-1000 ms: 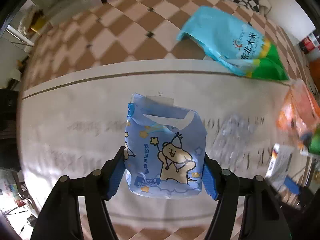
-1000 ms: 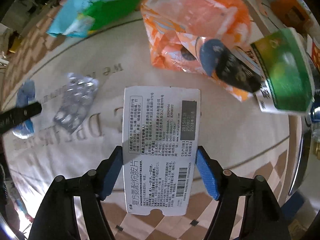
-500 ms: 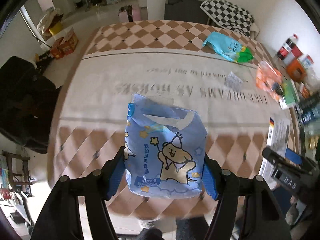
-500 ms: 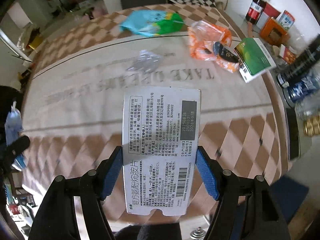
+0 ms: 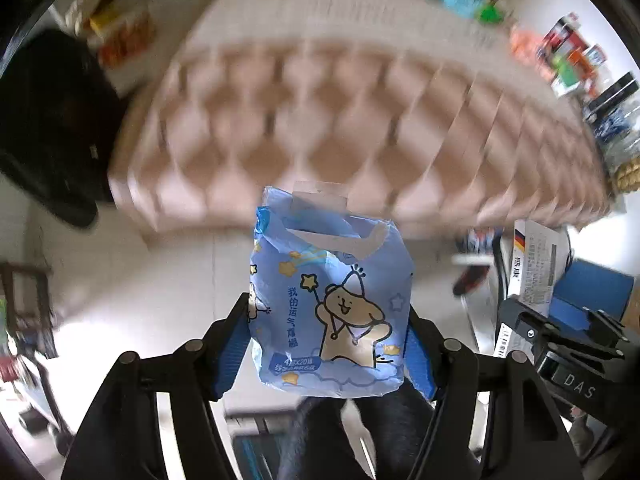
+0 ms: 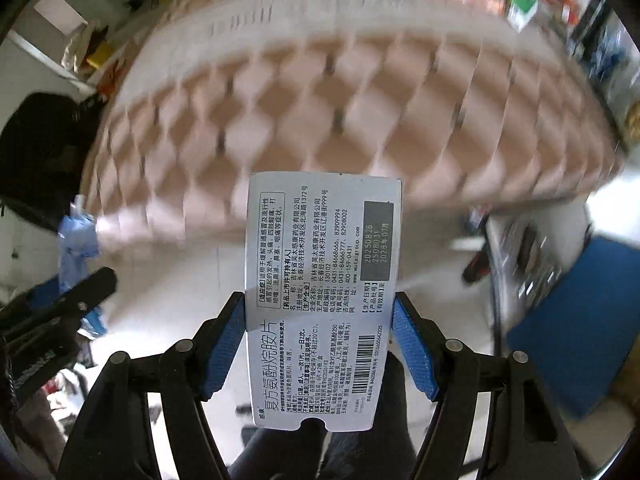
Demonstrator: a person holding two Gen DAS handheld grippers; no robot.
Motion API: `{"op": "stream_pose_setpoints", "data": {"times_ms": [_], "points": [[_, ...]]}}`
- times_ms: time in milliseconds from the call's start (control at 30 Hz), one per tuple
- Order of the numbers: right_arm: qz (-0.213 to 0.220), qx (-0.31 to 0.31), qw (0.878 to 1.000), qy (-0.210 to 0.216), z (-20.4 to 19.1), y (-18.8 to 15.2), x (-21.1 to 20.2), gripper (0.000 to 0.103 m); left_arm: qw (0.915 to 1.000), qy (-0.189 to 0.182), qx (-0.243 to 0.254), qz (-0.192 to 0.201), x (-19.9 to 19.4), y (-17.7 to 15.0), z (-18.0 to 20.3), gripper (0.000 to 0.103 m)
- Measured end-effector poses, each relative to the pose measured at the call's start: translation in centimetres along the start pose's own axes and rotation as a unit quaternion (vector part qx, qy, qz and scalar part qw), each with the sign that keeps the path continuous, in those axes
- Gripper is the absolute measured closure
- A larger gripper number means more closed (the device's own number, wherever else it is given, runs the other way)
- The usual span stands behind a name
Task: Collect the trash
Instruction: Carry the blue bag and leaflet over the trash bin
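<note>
Black-framed and blue-padded, the left gripper [image 5: 326, 344] points straight down over pale floor, its jaws part-open and clamped on both sides of a blue tissue pack [image 5: 328, 300]. That pack is soft, crinkled plastic film printed with a cartoon bear, yellow stars and white clouds; a torn white strip curls across its top, and it stands upright between the pads. Seen from the right wrist camera, the same pack [image 6: 78, 240] hangs at 9 o'clock, with the left gripper [image 6: 86, 304] below it.

Also aimed downward, the right gripper [image 6: 320, 340] has its jaws part-open and pressed against the long edges of a medicine box [image 6: 322, 300]. It is a flat white carton of stiff card, rectangular, covered in black print with a barcode and a dark date panel, and a small notch is cut in its near end. In the left wrist view the box [image 5: 534, 260] shows at 3 o'clock, above the right gripper [image 5: 560, 344].

At 12 o'clock in both views lies the counter [image 6: 360, 92], draped in a brown-and-cream diamond cloth, heavily blurred. Blurred packets and boxes [image 5: 560, 56] sit at its far right, toward 1 o'clock
</note>
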State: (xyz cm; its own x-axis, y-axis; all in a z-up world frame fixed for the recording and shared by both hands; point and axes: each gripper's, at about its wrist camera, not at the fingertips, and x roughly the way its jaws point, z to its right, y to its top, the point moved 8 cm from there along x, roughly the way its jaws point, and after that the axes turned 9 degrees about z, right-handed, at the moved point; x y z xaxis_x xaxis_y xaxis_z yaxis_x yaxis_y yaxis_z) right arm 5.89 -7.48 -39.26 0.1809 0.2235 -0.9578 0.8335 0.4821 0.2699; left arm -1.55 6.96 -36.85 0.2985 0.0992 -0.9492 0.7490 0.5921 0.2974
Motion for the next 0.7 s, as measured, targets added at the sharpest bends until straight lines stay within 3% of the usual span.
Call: {"op": "stream_pose_setpoints", "data": {"times_ms": [133,367,500,600,633,667,700], "points": [[-0.062,0.019,0.998,0.009,0.4,-6.0,7.5,0.030,0.9966,-0.031,-0.042,-0.064,7.5,-5.4,-1.7,0.038],[-0.122,0.041,0.992,0.018,2.0,-11.6,22.8,0.030,0.9737,-0.097,-0.132,-0.158,23.9,-11.1,-3.6,0.037],[-0.141,0.024,0.989,0.031,1.6,-13.6,30.7,0.029,0.9741,-0.094,-0.126,-0.163,30.0,-12.7,-4.2,0.004],[-0.164,0.023,0.984,0.063,0.9,-14.6,35.8,0.029,0.9735,-0.088,-0.129,-0.168,32.5,-14.2,-4.5,0.004],[-0.171,0.024,0.982,0.080,0.5,-15.0,37.4,0.024,0.9735,-0.083,-0.130,-0.168,33.1,-14.6,-4.9,0.004],[-0.174,0.024,0.981,0.085,0.6,-15.1,38.4,0.006,0.9745,-0.072,-0.132,-0.166,33.8,-15.1,-5.3,0.004],[-0.173,0.022,0.981,0.085,0.6,-15.3,39.1,0.000,0.9754,-0.066,-0.134,-0.162,33.8,-15.2,-6.0,0.004]]}}
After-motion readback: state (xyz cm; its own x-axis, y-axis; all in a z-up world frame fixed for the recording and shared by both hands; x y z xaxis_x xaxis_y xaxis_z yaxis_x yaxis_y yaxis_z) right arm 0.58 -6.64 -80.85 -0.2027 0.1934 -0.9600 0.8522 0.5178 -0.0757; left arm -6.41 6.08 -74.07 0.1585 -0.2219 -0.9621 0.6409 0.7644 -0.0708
